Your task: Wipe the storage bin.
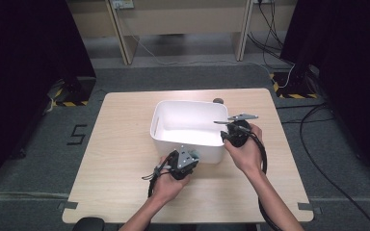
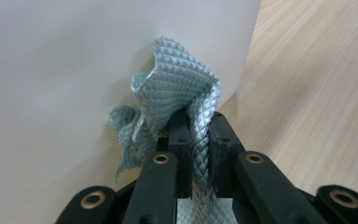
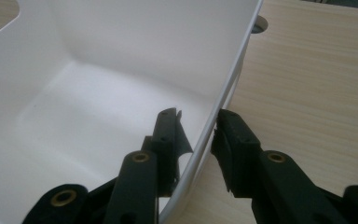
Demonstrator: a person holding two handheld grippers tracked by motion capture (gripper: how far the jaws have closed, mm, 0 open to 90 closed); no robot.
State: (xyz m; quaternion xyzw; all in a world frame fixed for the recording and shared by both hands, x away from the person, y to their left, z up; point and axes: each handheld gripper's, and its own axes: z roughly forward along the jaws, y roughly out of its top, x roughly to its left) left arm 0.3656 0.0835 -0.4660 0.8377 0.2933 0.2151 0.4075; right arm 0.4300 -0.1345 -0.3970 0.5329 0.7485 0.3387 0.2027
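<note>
**Wiping the Bin's Outer Wall While the Other Hand Held Its Rim**

Pressing a wad of pale blue-green cloth (image 2: 177, 93) against the near outer wall of the white bin (image 1: 160, 126), the left gripper (image 1: 182, 162) was clenched on that cloth, its jaws pinching a fold of the quilted fabric between them. The cloth bunched up against the wall, just short of the bin's rounded corner, with the wooden table (image 1: 120, 159) showing beyond. The right gripper (image 1: 234, 132) straddled the bin's right-hand rim, one jaw inside the wall and one outside. The jaws sat close about the thin plastic, but whether they actually gripped it could not be told from the pictures.

From this position several things looked liable to go wrong. If the right jaws were merely around the rim rather than tight on it, a firm push from the cloth would probably slide the light, empty bin across the smooth tabletop. A hard squeeze on so thin a wall might flex it instead, or tip the bin towards the person. Only a narrow fold of cloth sat between the left jaws, so dragging it along the wall could pull it free. Wiping past the corner would let the cloth slip off the surface.
</note>
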